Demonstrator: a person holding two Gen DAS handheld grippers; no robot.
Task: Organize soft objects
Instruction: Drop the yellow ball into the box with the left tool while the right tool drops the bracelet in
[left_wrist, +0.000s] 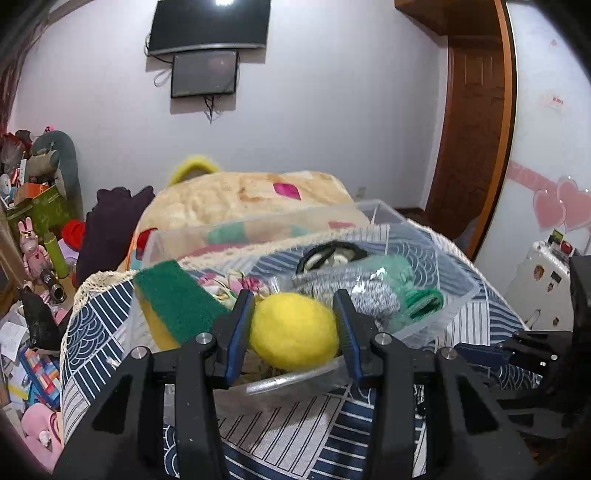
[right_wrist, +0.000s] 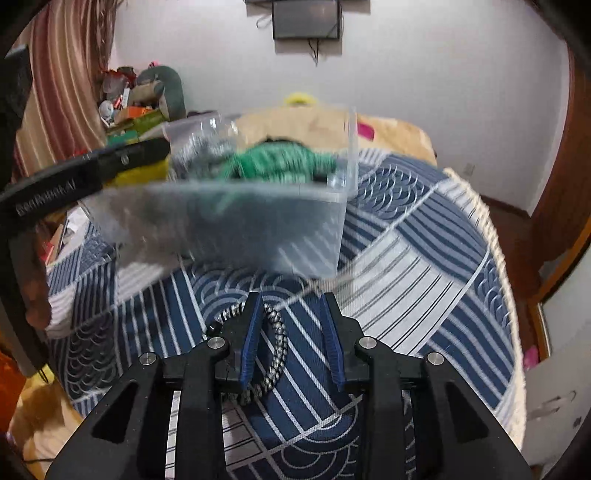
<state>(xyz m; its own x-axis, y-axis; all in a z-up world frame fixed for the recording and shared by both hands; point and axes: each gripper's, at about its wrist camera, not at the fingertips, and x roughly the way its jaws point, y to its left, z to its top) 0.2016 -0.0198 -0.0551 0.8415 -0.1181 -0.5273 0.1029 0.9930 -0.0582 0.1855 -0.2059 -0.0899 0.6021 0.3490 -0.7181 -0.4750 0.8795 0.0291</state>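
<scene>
My left gripper (left_wrist: 293, 325) is shut on a yellow felt ball (left_wrist: 293, 332) and holds it over the near rim of a clear plastic bin (left_wrist: 454, 299). The bin holds a green and yellow sponge (left_wrist: 177, 299), a grey knit piece (left_wrist: 354, 288), a green knit item (left_wrist: 402, 284) and a black ring-shaped thing (left_wrist: 332, 254). In the right wrist view the bin (right_wrist: 258, 221) is blurred, with the left gripper (right_wrist: 74, 181) at its left. My right gripper (right_wrist: 293, 332) is open, low over the tablecloth, and a black-and-white braided hair tie (right_wrist: 277, 343) lies between its fingers beside the left pad.
The bin stands on a table covered with a blue and white patterned cloth (right_wrist: 424, 266). A beige cushion (left_wrist: 251, 199) lies behind the bin. Toys and boxes (left_wrist: 33, 229) clutter the left. A wooden door (left_wrist: 476, 122) is at the right.
</scene>
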